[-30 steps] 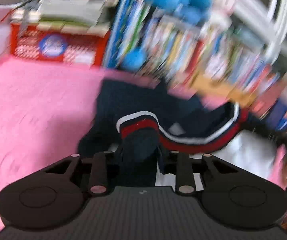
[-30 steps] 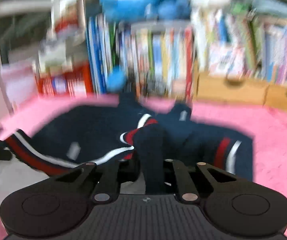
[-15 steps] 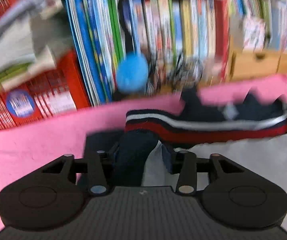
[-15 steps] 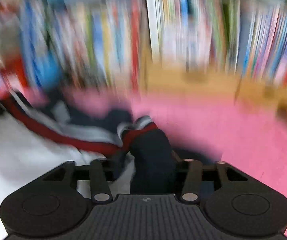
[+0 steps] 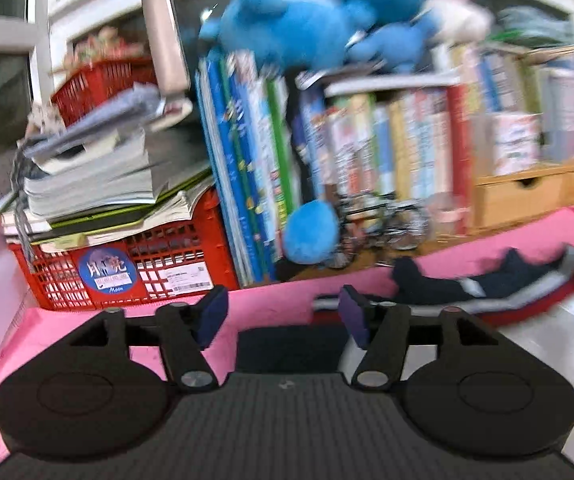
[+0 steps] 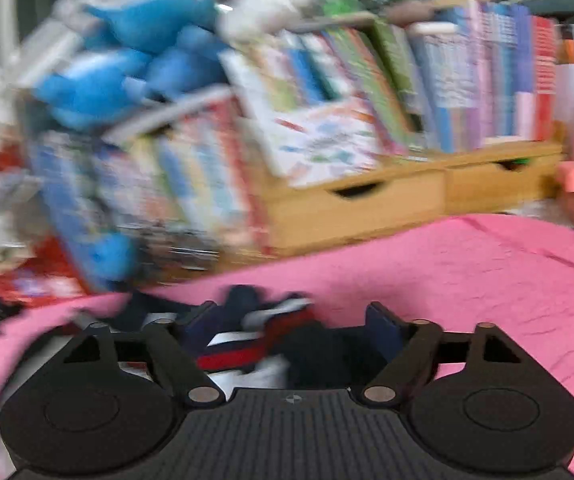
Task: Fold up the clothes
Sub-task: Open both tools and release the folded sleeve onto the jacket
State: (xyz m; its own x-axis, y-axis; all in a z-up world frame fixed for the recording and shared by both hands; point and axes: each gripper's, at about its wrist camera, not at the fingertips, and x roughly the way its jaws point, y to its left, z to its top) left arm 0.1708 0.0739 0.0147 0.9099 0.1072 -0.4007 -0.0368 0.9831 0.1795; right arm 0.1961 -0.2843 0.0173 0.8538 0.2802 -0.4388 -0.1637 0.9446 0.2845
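Garment of navy knit with red and white striped hem [image 5: 487, 292] is laid on the pink quilted cover [image 6: 467, 280]. Left gripper [image 5: 283, 316] and right gripper [image 6: 291, 332] are held with jaws spread, nothing clamped; red plastic crate [image 5: 127, 268] is seen behind.

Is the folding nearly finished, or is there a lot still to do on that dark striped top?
One fold looks laid: the navy garment, its red-and-white striped hem showing, lies on the pink bedspread. Nothing is in hand; the left gripper and right gripper both stand open. The garment looks rumpled, so further folds and smoothing probably remain. Blur hides the finer detail.
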